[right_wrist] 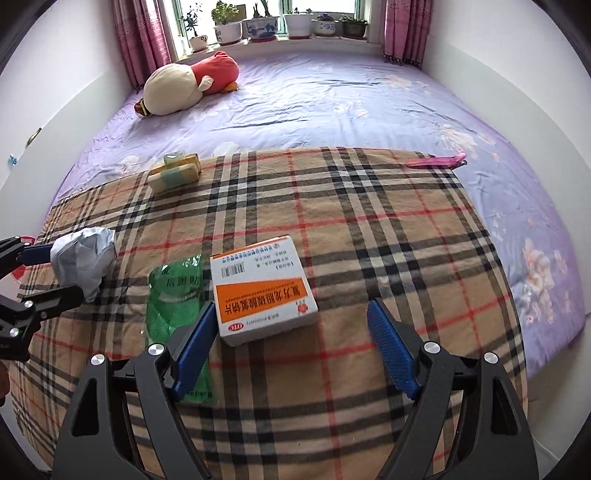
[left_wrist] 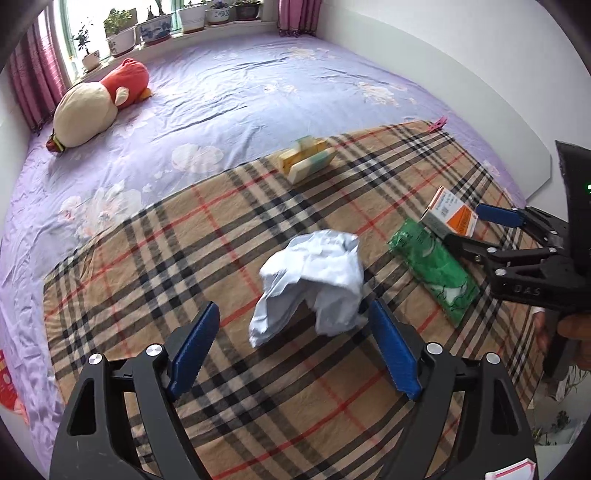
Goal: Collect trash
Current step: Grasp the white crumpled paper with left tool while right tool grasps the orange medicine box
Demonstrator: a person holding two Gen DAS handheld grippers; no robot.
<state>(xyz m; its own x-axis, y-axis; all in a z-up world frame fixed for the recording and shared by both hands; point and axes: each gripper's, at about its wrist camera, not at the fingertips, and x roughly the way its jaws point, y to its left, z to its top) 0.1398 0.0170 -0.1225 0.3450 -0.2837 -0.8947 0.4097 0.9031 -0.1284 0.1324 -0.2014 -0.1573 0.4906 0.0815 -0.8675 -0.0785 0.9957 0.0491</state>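
Observation:
A crumpled pale blue paper (left_wrist: 314,280) (right_wrist: 83,258) lies on the plaid cloth (left_wrist: 258,387) (right_wrist: 369,221). My left gripper (left_wrist: 291,306) (right_wrist: 68,273) is open, its blue pads on either side of the paper's near end without pressing it. An orange and white medicine box (left_wrist: 448,216) (right_wrist: 264,291) lies flat beside a green plastic packet (left_wrist: 432,266) (right_wrist: 175,291). My right gripper (right_wrist: 291,305) (left_wrist: 462,225) stands open over the box's near corner, the left pad above the packet. Two yellow and green boxes (left_wrist: 308,158) (right_wrist: 175,171) sit at the cloth's far edge.
The cloth covers the near part of a bed with a purple flowered sheet (left_wrist: 258,92) (right_wrist: 332,96). A plush toy (left_wrist: 99,107) (right_wrist: 188,83) lies near the window. Plant pots (left_wrist: 155,27) (right_wrist: 262,26) line the sill. A pink clip (left_wrist: 437,123) (right_wrist: 436,160) holds the cloth's far corner.

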